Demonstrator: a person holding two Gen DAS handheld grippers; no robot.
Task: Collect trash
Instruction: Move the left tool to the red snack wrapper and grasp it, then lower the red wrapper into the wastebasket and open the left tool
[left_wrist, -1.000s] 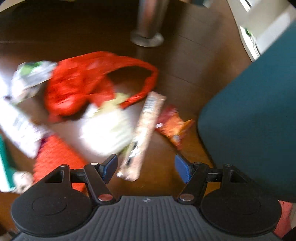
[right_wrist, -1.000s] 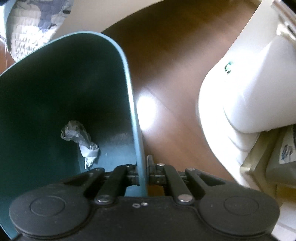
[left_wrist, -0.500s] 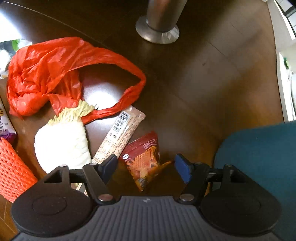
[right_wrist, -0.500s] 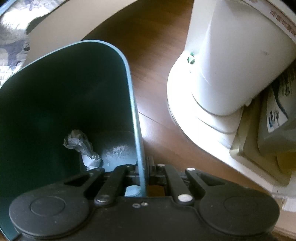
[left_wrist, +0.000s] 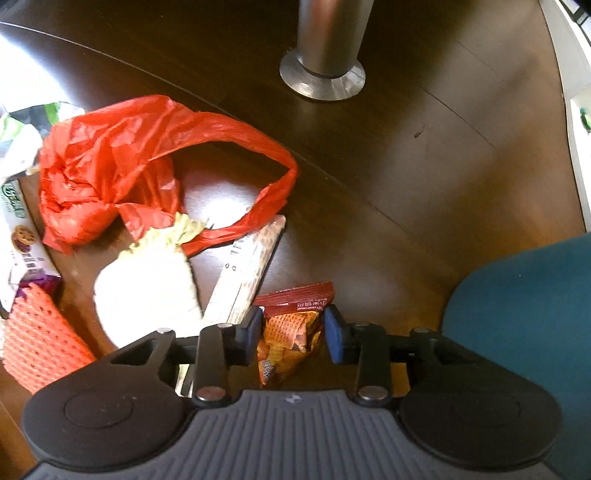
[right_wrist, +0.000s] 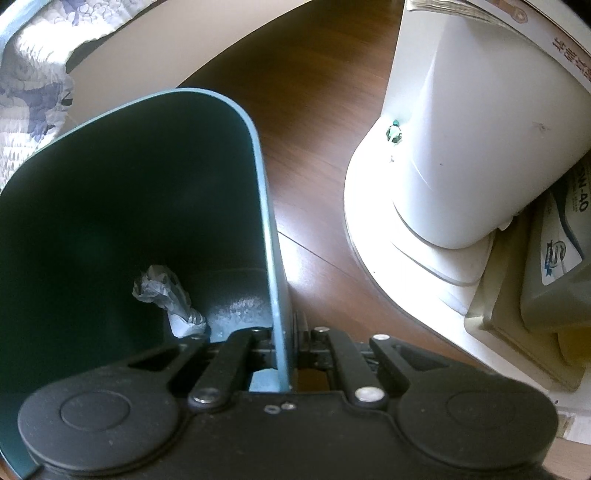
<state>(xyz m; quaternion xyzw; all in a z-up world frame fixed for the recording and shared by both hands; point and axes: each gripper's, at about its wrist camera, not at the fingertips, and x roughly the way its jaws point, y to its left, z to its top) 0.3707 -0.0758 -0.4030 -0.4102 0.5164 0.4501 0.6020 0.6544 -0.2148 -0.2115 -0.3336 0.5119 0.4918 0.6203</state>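
A red-orange snack packet (left_wrist: 288, 332) lies on the dark wooden floor between the blue pads of my left gripper (left_wrist: 293, 328). That gripper points straight down and its jaws are closing, with the pads touching the packet's two sides. My right gripper (right_wrist: 290, 332) is shut on the thin wall of the teal bin (right_wrist: 147, 184), one finger inside and one outside. A crumpled grey paper (right_wrist: 166, 295) lies at the bin's bottom. In the left wrist view the bin (left_wrist: 524, 314) shows at the right edge, beside the packet.
More litter lies left of the packet: a red plastic bag (left_wrist: 110, 173), a white wrapper (left_wrist: 147, 288), a long strip wrapper (left_wrist: 251, 266), orange foam mesh (left_wrist: 40, 339). A metal table leg (left_wrist: 325, 55) stands behind. A white appliance (right_wrist: 461, 129) and boxes (right_wrist: 554, 277) stand right of the bin.
My left gripper has moved right and down from over the long wrapper to over the snack packet, and its jaws have narrowed onto it. The right gripper keeps hold of the bin, which shifted toward the white appliance.
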